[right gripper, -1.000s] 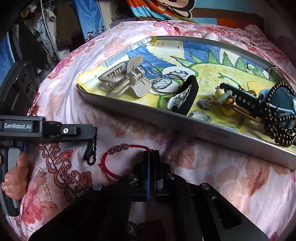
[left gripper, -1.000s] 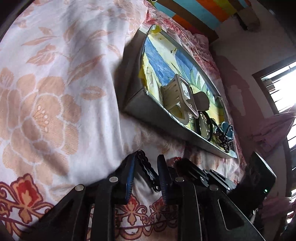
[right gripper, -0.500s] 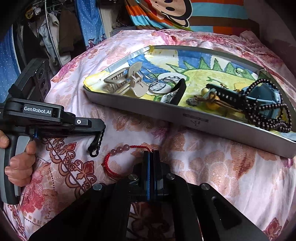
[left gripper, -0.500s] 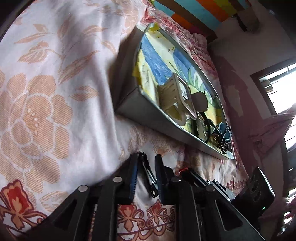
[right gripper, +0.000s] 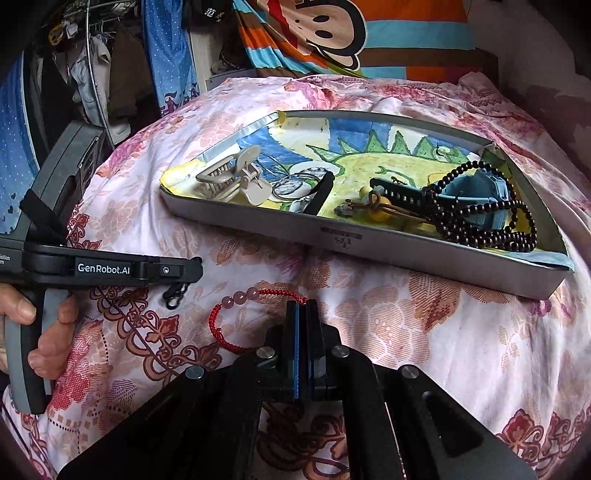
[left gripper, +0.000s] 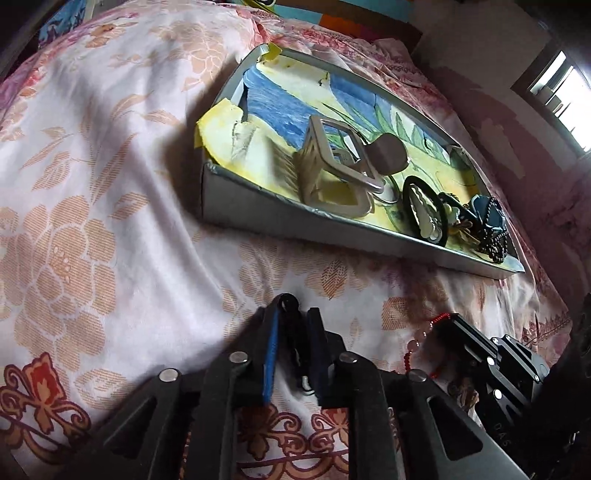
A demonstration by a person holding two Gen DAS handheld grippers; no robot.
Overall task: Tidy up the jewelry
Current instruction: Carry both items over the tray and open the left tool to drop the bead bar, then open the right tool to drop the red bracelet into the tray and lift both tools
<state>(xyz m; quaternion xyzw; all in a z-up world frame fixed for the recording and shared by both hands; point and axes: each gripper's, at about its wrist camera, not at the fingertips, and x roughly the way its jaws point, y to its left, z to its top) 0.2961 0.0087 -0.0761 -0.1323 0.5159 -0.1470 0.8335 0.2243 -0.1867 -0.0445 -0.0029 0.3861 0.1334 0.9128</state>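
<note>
A grey tray [right gripper: 369,240] with a drawing inside lies on the bed; it also shows in the left wrist view [left gripper: 258,214]. It holds a beige hair claw [right gripper: 236,177], a black band [right gripper: 319,194], a blue watch [right gripper: 472,199] and dark beads [right gripper: 491,232]. My left gripper [left gripper: 291,325] is shut on a small black chain [right gripper: 173,295] that hangs from its tips, left of the tray's front. My right gripper [right gripper: 303,306] is shut on a red cord bracelet [right gripper: 229,317] with pink beads, on the bedsheet before the tray.
The floral bedsheet [right gripper: 443,332] bulges around the tray. A striped monkey-print cushion [right gripper: 332,33] lies behind the tray. Hanging clothes [right gripper: 92,55] are at the far left. A window [left gripper: 561,92] is at the right in the left wrist view.
Both grippers have risen and pulled back a little from the tray. The left gripper has swung level, the black chain still between its fingers. The right stays shut on the red bracelet.
</note>
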